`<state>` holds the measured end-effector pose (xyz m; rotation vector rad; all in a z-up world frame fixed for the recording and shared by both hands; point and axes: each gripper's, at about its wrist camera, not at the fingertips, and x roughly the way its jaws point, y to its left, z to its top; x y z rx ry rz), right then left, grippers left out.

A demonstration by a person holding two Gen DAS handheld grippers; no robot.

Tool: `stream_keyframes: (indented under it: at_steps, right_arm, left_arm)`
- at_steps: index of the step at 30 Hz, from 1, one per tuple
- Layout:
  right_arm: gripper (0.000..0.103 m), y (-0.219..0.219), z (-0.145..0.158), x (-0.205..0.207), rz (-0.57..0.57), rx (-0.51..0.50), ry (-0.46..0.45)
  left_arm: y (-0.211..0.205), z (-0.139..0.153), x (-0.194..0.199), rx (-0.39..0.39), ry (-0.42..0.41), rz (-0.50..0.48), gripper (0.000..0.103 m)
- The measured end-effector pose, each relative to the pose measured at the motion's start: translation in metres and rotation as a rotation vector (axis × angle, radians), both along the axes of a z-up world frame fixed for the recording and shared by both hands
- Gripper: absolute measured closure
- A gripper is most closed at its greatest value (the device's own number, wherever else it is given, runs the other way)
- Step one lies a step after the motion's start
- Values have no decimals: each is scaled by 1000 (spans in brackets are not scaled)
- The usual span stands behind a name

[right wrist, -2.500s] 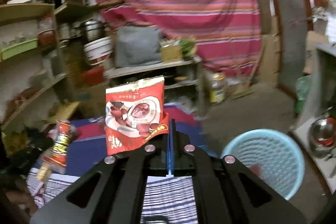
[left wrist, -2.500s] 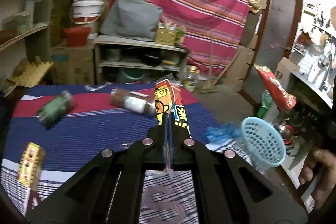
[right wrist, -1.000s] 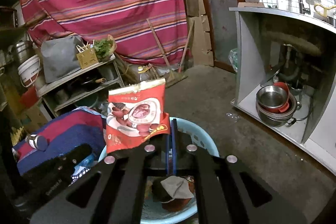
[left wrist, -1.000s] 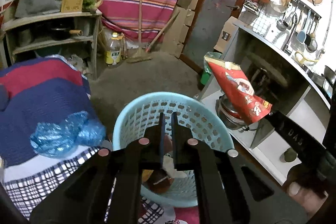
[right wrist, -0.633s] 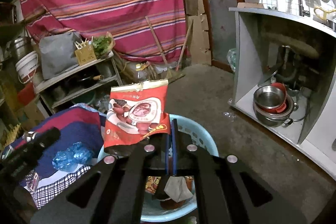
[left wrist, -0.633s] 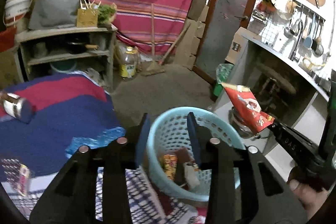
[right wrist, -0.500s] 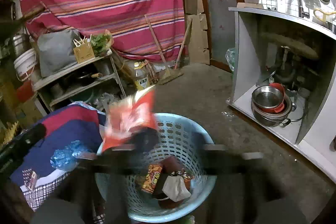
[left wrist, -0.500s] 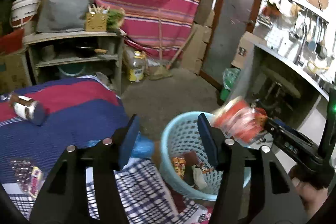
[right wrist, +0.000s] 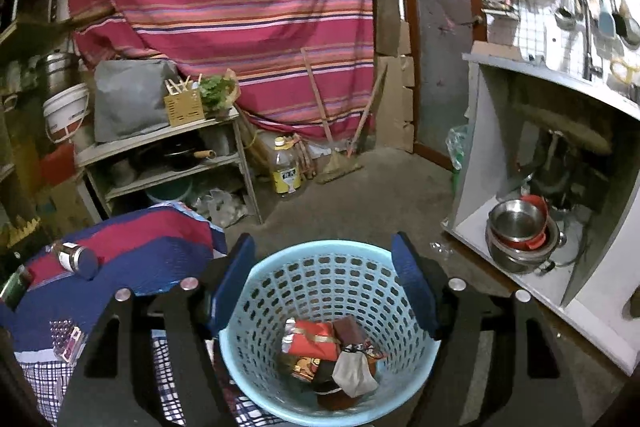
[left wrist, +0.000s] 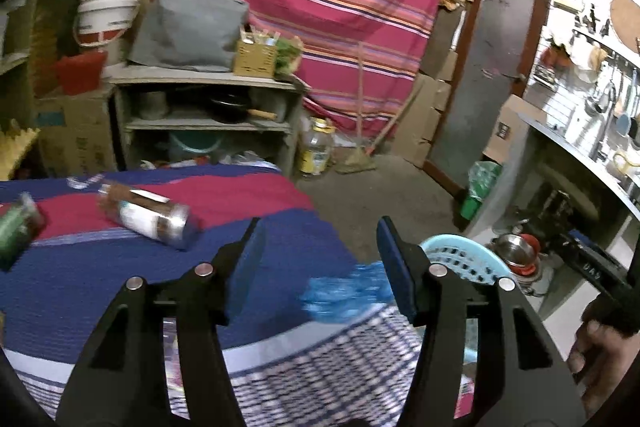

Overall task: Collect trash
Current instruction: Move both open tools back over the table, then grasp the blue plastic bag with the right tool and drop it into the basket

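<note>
Right gripper (right wrist: 322,281) released and empty above the blue basket (right wrist: 256,315), red snack packet (right wrist: 314,341) seen inside, left gripper (left wrist: 318,259) likewise spread, nothing held, over the striped cloth (left wrist: 100,279), a blurred blue bag (left wrist: 344,293), apparently plastic, just beside the basket

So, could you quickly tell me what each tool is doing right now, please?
Left tool: open, holding nothing.
Right tool: open, empty, above the basket.

Both tongs opened, red packet (right wrist: 316,341) dropped into basket (right wrist: 280,279)
</note>
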<state>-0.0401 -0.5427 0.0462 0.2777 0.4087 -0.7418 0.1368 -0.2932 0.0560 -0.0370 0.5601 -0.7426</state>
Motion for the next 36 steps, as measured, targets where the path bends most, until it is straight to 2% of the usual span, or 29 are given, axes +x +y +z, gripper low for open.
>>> stream_keyframes:
  at_steps: [5, 7, 11, 13, 15, 18, 22, 26, 27, 29, 32, 36]
  right_arm:
    - [32, 25, 6, 22, 51, -31, 19]
    - [32, 37, 8, 33, 81, -44, 32]
    - [32, 66, 14, 53, 140, -79, 49]
    - [29, 87, 19, 64, 187, -92, 42]
    - [26, 107, 23, 73, 225, -110, 40]
    - [20, 134, 27, 83, 280, -124, 42]
    - [17, 169, 30, 94, 339, -125, 33]
    - [15, 185, 20, 103, 405, -62, 18]
    - [11, 187, 16, 106, 413, -45, 23]
    - [11, 190, 9, 112, 428, -20, 31]
    - [10, 196, -3, 114, 446, 34, 18]
    - [10, 206, -21, 116, 471, 90, 11]
  left_arm:
    - [52, 10, 16, 25, -48, 76, 37]
    - [70, 12, 18, 42, -71, 110, 27]
    - [120, 18, 20, 81, -131, 200, 15]
    - [142, 22, 18, 82, -145, 237, 8]
    - [167, 27, 15, 89, -170, 290, 6]
    - [201, 31, 4, 109, -210, 358, 6]
    - [241, 28, -3, 109, -205, 436, 5]
    - [267, 10, -3, 95, -166, 490, 5]
    - [276, 1, -1, 81, -147, 506, 5]
    - [287, -12, 3, 53, -118, 532, 5]
    - [299, -24, 11, 31, -71, 541, 5]
    - [307, -30, 13, 46, -70, 568, 5]
